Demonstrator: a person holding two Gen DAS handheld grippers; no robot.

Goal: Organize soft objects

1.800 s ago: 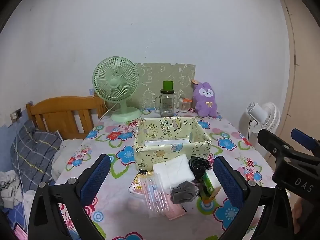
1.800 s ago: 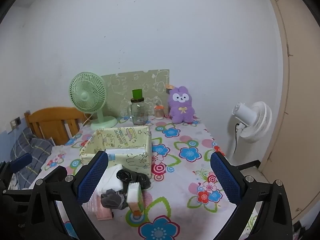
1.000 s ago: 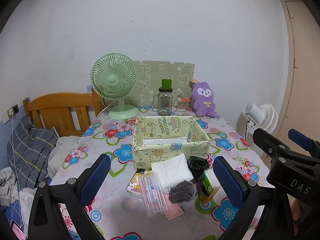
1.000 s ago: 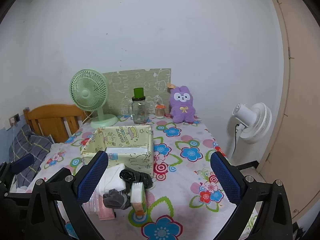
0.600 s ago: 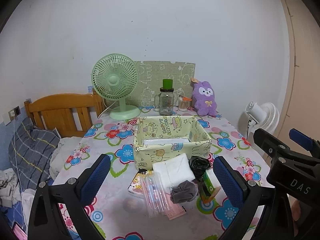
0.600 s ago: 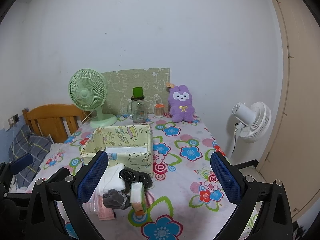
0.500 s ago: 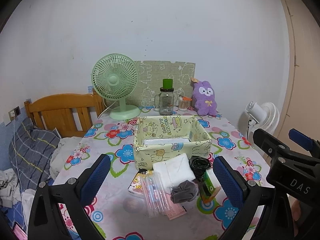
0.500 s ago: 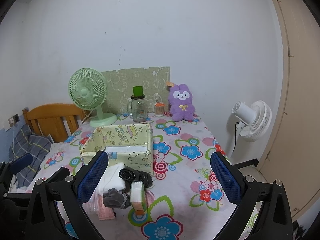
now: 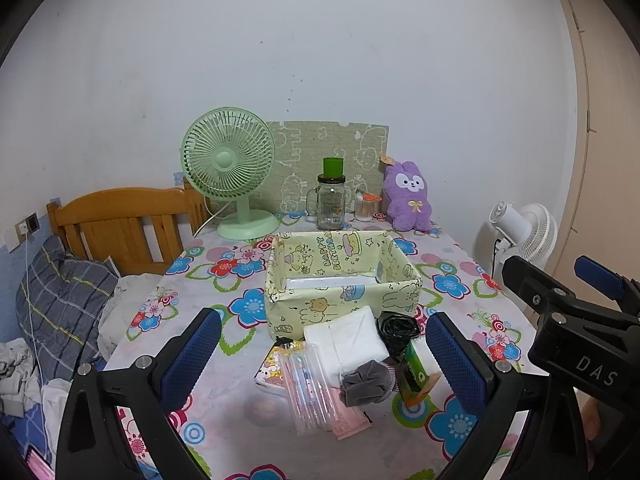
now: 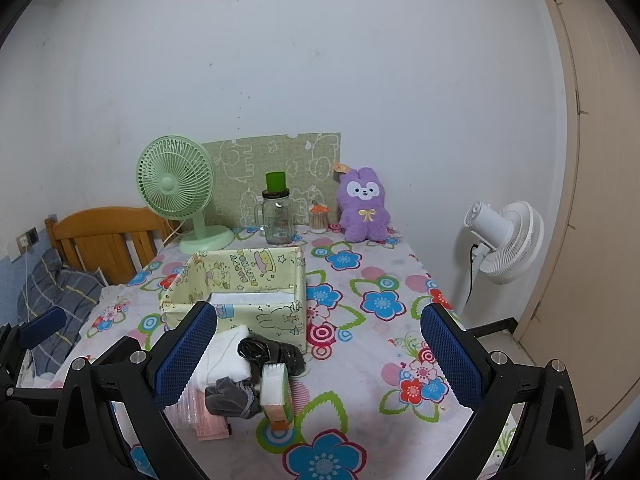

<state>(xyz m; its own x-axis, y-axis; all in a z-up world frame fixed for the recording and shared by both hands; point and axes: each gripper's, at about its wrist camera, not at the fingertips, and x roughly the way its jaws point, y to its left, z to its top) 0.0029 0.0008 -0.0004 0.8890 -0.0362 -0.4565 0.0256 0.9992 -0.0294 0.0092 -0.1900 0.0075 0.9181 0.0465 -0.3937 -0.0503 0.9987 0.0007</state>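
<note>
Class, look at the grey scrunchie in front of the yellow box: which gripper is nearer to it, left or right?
Left, by a small margin. The left gripper is open and frames the grey scrunchie between its fingers; the right gripper, also open, sits off to the scrunchie's right.

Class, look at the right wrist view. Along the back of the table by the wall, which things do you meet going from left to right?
Green desk fan → glass jar with green lid → small container with orange top → purple plush bunny.

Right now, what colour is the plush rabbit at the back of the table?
Purple plush rabbit, clearest in the right wrist view.
</note>
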